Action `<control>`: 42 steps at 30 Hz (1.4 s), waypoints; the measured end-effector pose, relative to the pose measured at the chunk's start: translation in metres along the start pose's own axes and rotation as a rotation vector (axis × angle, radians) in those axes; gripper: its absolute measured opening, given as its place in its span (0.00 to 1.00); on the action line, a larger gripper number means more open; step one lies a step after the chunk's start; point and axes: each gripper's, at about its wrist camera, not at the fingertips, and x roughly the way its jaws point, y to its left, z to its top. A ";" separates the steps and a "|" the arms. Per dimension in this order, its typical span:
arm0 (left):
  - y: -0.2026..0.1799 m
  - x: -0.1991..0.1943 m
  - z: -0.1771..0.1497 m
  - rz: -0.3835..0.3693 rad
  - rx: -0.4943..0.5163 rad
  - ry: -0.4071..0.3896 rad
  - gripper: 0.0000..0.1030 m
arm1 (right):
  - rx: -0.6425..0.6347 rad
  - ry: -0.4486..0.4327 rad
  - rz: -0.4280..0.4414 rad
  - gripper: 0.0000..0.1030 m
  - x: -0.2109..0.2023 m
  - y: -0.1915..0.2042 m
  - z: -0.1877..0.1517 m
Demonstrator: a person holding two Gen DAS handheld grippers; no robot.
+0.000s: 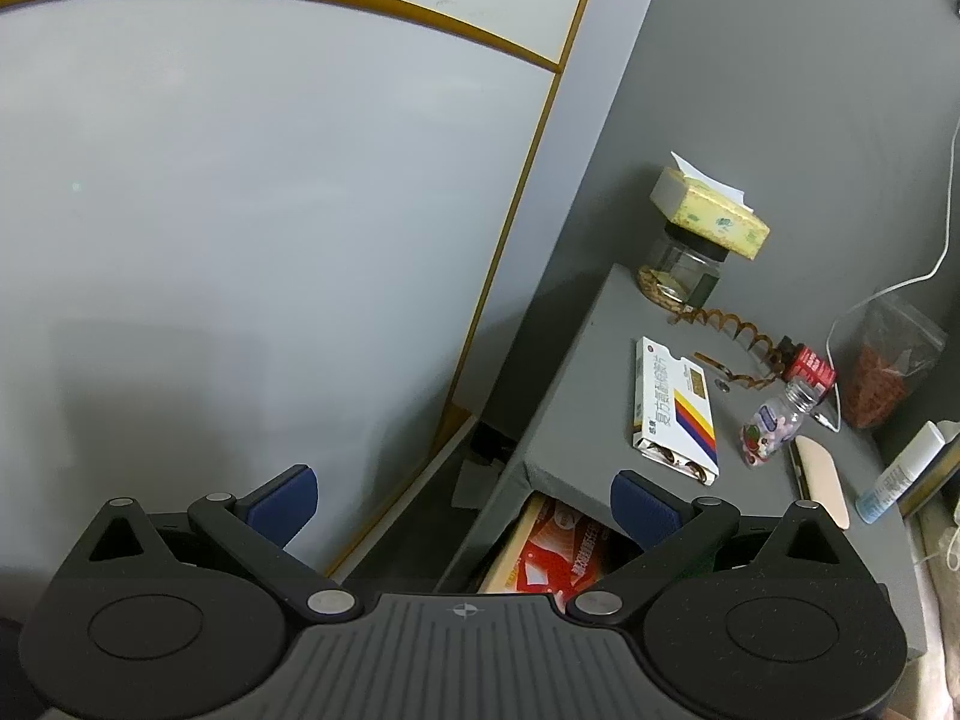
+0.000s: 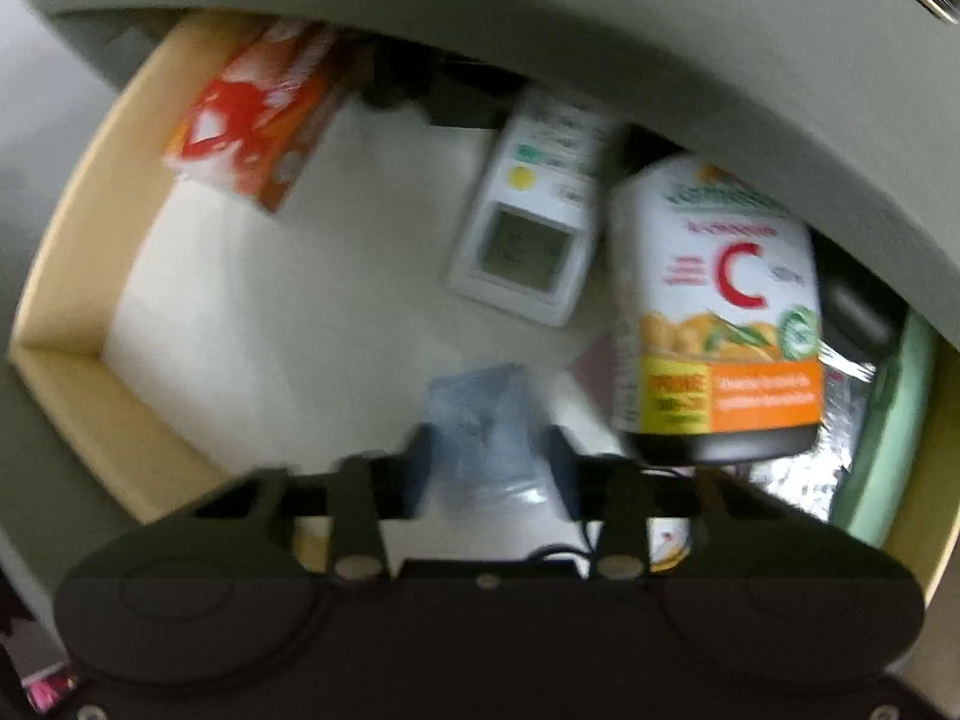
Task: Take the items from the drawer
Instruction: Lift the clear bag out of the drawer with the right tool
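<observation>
Right gripper (image 2: 489,462): part open around blue packet (image 2: 480,414), grip unclear | left gripper (image 1: 465,495): wide open, empty | drawer (image 2: 72,300): bottle (image 2: 720,312), meter (image 2: 528,228), red pack (image 2: 252,114) left inside.

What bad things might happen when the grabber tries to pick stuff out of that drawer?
1. The right gripper hangs over a soft bluish bag with its jaws only partly open; the limp bag might slip out.
2. The big vitamin C bottle lies close beside it and could get bumped and roll.
3. The cabinet top overhangs the drawer, so lifting carelessly may knock something against it.
</observation>
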 end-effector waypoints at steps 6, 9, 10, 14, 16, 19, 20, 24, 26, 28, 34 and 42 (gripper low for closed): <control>0.002 -0.001 0.001 -0.003 -0.017 0.000 1.00 | -0.009 -0.071 0.052 0.00 -0.033 0.001 0.006; 0.001 -0.001 0.001 -0.006 -0.013 -0.002 1.00 | -0.003 -0.072 0.078 0.00 -0.040 0.001 0.006; 0.001 -0.001 0.001 -0.006 -0.011 -0.002 1.00 | -0.005 -0.072 0.082 0.00 -0.041 0.001 0.006; 0.001 -0.001 0.000 -0.006 -0.004 -0.006 1.00 | -0.016 -0.107 0.088 0.00 -0.055 0.000 0.000; 0.002 -0.001 0.000 -0.006 -0.005 -0.005 1.00 | -0.016 -0.130 0.102 0.00 -0.066 -0.003 -0.003; 0.003 0.000 0.000 -0.011 -0.007 0.001 1.00 | 0.006 -0.199 0.144 0.00 -0.095 -0.012 -0.006; 0.002 0.001 0.000 -0.014 -0.003 0.006 1.00 | 0.018 -0.236 0.166 0.00 -0.110 -0.017 -0.007; -0.005 0.003 -0.002 -0.027 0.026 0.018 1.00 | 0.095 -0.382 0.250 0.00 -0.159 -0.044 -0.003; -0.010 0.004 -0.004 -0.040 0.047 0.021 1.00 | 0.154 -0.438 0.281 0.00 -0.172 -0.061 0.003; -0.015 0.005 -0.006 -0.059 0.068 0.028 1.00 | 0.239 -0.484 0.325 0.00 -0.178 -0.086 0.013; -0.027 0.004 -0.012 -0.073 0.142 0.018 1.00 | 0.298 -0.489 0.307 0.02 -0.158 -0.110 0.021; -0.026 0.006 -0.015 -0.084 0.125 0.048 1.00 | -0.169 -0.244 0.204 0.32 -0.095 -0.039 -0.004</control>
